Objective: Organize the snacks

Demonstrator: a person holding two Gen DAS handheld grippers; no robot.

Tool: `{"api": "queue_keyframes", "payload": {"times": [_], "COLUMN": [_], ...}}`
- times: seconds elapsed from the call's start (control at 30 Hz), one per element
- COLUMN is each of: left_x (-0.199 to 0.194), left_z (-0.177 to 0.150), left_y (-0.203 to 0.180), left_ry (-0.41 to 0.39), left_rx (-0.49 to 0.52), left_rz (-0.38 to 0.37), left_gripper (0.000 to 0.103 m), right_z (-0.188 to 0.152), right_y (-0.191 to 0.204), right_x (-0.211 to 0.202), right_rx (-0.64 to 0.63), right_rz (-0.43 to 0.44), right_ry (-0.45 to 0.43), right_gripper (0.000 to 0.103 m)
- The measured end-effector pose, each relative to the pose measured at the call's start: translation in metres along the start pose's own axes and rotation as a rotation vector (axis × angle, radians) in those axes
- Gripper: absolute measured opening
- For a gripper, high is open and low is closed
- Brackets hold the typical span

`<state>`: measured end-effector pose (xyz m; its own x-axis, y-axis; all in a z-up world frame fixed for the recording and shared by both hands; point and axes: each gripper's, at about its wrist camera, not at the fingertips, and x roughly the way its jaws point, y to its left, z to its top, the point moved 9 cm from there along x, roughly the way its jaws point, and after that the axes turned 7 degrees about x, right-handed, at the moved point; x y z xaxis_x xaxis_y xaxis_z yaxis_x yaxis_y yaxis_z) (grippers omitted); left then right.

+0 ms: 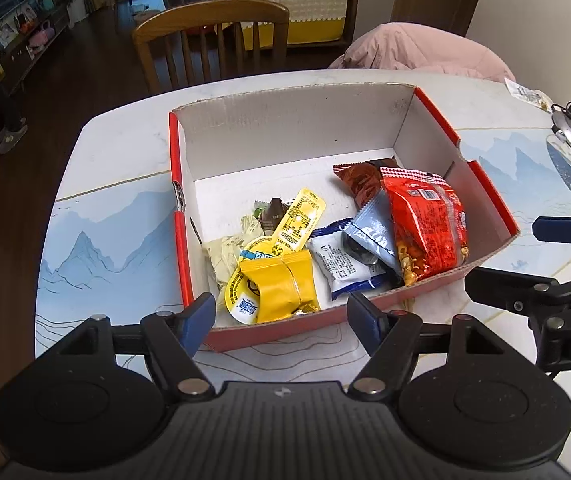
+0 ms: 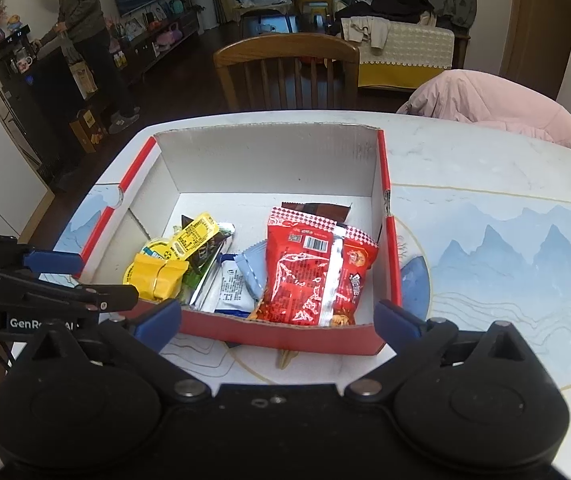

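Left wrist view: red cardboard box (image 1: pixel 481 184) on bench (image 1: pixel 125 216), landmark for all entries. Inside box, near front wall: yellow packet (image 1: pixel 281 284), white-and-blue packet (image 1: pixel 341 266), red snack bag (image 1: pixel 425 232) leaning at right side, brown packet (image 1: pixel 359 180) behind it. Left claw (image 1: pixel 281 322), fingers apart, empty, just before box front. Right claw (image 2: pixel 277 320), fingers apart, empty, likewise before box front. Wooden chair (image 1: pixel 213 40) beyond box.

The counter (image 1: pixel 125 184) with blue mountain pictures holds a red box (image 1: pixel 485 196) and a small packet (image 1: pixel 525 94).
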<state>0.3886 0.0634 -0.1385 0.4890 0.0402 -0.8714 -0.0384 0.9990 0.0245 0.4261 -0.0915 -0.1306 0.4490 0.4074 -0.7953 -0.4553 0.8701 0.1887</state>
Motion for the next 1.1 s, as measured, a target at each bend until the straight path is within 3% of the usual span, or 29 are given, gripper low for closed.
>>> {"api": "queue_keyframes", "payload": {"times": [0.47,1.1], "left_x": [-0.017,-0.04], "left_z": [-0.014,-0.026], "left_y": [-0.004,-0.013], "left_ry": [-0.049,-0.115], "left_rx": [-0.019,0.0], "left_rz": [-0.032,-0.031], "left_gripper": [0.094,0.094], "right_z": [-0.015,-0.027], "right_y": [-0.006,-0.002], "right_x": [-0.017,-0.038], "right_rx": [0.048,0.051], "right_rz": [-0.001,0.01], "right_ry": [-0.047,-0.102], "right_gripper": [0.103,0.103]}}
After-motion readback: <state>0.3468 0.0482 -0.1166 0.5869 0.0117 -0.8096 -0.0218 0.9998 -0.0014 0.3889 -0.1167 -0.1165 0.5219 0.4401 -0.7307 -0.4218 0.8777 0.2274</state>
